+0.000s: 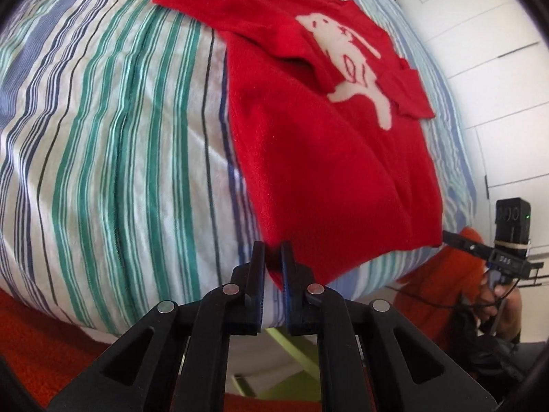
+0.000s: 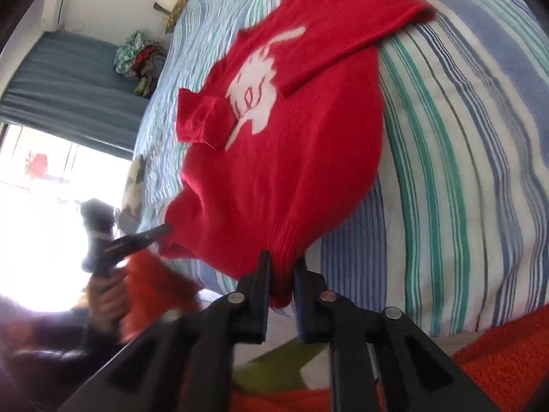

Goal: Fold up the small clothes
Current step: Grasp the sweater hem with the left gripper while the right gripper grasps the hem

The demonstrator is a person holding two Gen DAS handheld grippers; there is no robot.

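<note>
A small red sweater (image 1: pixel 308 144) with a white animal motif lies on the striped bed cover (image 1: pixel 113 144), both sleeves folded in over its front. My left gripper (image 1: pixel 273 257) is shut on the sweater's bottom hem at one corner, at the bed's near edge. In the right wrist view the sweater (image 2: pixel 284 158) lies the same way, and my right gripper (image 2: pixel 283 267) is shut on the hem's other corner. The left gripper (image 2: pixel 161 231) also shows there, at the left, on the hem. The right gripper's body (image 1: pixel 507 237) shows at the right of the left wrist view.
The striped bed cover (image 2: pixel 463 171) fills most of both views. A pile of clothes (image 2: pixel 137 55) sits at the bed's far end. A white wardrobe (image 1: pixel 480 68) stands beyond the bed. An orange-red rug (image 2: pixel 507 360) lies below the bed edge. A bright window (image 2: pixel 41 206) is at left.
</note>
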